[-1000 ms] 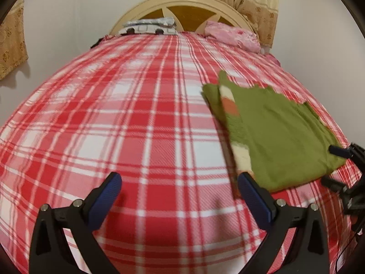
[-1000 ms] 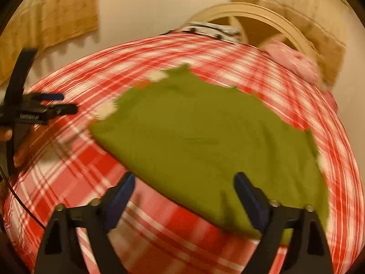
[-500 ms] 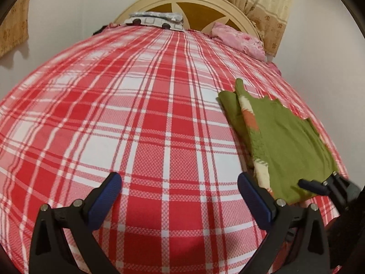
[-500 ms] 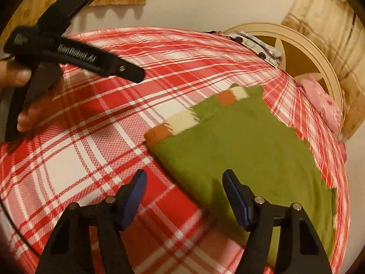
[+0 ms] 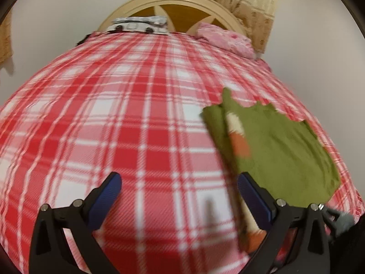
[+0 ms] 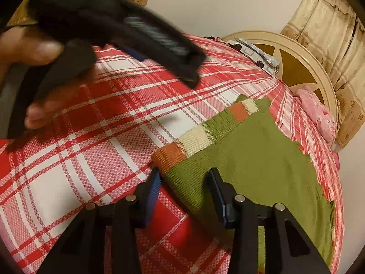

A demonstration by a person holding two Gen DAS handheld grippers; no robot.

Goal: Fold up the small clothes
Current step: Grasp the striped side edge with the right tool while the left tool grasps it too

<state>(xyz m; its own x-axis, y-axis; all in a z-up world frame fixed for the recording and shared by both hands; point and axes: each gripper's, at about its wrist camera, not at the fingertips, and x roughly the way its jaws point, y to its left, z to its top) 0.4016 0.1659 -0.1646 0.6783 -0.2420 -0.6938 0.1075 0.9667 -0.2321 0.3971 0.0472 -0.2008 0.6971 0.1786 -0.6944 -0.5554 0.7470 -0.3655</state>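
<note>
A green knitted garment (image 5: pixel 278 150) with an orange-and-cream striped sleeve (image 6: pixel 200 137) lies folded flat on the right side of the bed. Its near corner sits between the jaws of my right gripper (image 6: pixel 185 182), which are closing. The left pad stands beside the orange cuff and the right pad rests over the green knit, but the cloth is not pinched. My left gripper (image 5: pixel 180 189) is open over the plaid sheet, with its right finger (image 5: pixel 251 194) at the garment's near left edge. A hand (image 6: pixel 36 52) holding that gripper shows blurred in the right wrist view.
The bed is covered by a red-and-white plaid sheet (image 5: pixel 102 118). At its far end are a cream headboard (image 5: pixel 182 0), a folded patterned cloth (image 5: pixel 139 24) and a pink bundle (image 5: pixel 228 38). A curtain (image 5: pixel 251 2) hangs behind.
My right gripper's jaws have narrowed and it has dropped to the garment's near corner. My left gripper has swung across the bed toward the garment's left edge.
</note>
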